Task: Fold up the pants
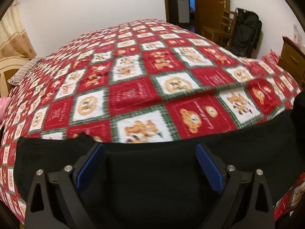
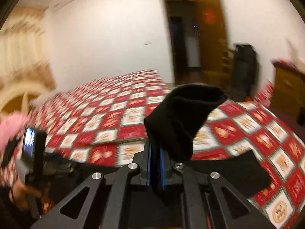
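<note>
Black pants (image 1: 152, 171) lie flat on the near part of the bed, spread across the bottom of the left wrist view. My left gripper (image 1: 149, 152) hovers just above them, open, its blue pads (image 1: 207, 164) wide apart with only cloth beneath. In the right wrist view my right gripper (image 2: 156, 152) is shut on a piece of the black pants (image 2: 183, 118), lifted off the bed; the cloth stands up above the blue pads (image 2: 163, 164) and flops right. More black cloth (image 2: 238, 169) trails on the quilt behind. The other gripper's body (image 2: 36, 158) shows at left, held by a hand.
A red, white and green checked quilt (image 1: 133, 87) covers the bed. A pillow (image 1: 22, 72) and a cream headboard (image 1: 9, 64) are at left. An open wooden door (image 1: 211, 5), a wooden chair (image 1: 221, 28), a black bag (image 1: 246, 32) and a wooden cabinet (image 1: 291, 57) stand beyond the bed at right.
</note>
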`<state>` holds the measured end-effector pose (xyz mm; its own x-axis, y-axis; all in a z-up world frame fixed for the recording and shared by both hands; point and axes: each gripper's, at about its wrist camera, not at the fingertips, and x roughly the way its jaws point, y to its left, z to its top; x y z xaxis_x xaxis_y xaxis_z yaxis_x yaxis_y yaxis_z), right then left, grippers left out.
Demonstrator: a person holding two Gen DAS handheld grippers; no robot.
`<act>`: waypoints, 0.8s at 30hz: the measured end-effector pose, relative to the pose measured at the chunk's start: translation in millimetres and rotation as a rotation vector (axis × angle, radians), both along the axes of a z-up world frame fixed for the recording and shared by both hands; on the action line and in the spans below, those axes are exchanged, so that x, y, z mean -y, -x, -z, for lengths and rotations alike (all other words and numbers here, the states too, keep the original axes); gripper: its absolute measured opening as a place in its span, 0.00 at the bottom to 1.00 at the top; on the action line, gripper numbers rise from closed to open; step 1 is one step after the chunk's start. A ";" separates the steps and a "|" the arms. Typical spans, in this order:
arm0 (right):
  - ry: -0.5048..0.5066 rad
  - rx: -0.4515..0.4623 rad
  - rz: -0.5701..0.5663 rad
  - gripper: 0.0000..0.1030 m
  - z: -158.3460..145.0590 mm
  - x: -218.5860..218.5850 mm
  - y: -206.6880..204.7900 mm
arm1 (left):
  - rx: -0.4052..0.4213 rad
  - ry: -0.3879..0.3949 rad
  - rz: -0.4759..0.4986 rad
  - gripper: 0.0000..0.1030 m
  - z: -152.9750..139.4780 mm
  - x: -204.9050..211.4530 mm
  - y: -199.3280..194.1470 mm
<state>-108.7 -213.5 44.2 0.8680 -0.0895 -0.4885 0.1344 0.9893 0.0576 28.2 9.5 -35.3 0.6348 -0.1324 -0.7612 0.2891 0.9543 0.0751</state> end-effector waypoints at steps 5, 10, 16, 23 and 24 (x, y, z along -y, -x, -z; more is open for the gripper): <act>0.164 -0.068 -0.168 0.08 33.4 -82.3 -28.7 | 0.014 0.025 -0.060 0.96 -1.6 -32.5 -4.0; 0.347 -0.129 -0.301 0.08 80.0 -148.1 -40.7 | -0.001 0.054 -0.134 0.96 4.1 -67.0 -8.0; 0.600 -0.202 -0.365 0.13 121.5 -187.2 -35.0 | -0.020 0.062 -0.161 0.96 12.8 -81.0 -11.4; 0.677 -0.179 -0.431 0.59 119.5 -190.8 -14.0 | -0.051 0.093 -0.095 0.96 15.0 -73.1 -9.3; 0.635 -0.160 -0.444 0.59 109.5 -183.8 -6.8 | -0.055 0.107 -0.082 0.96 14.1 -73.7 -8.1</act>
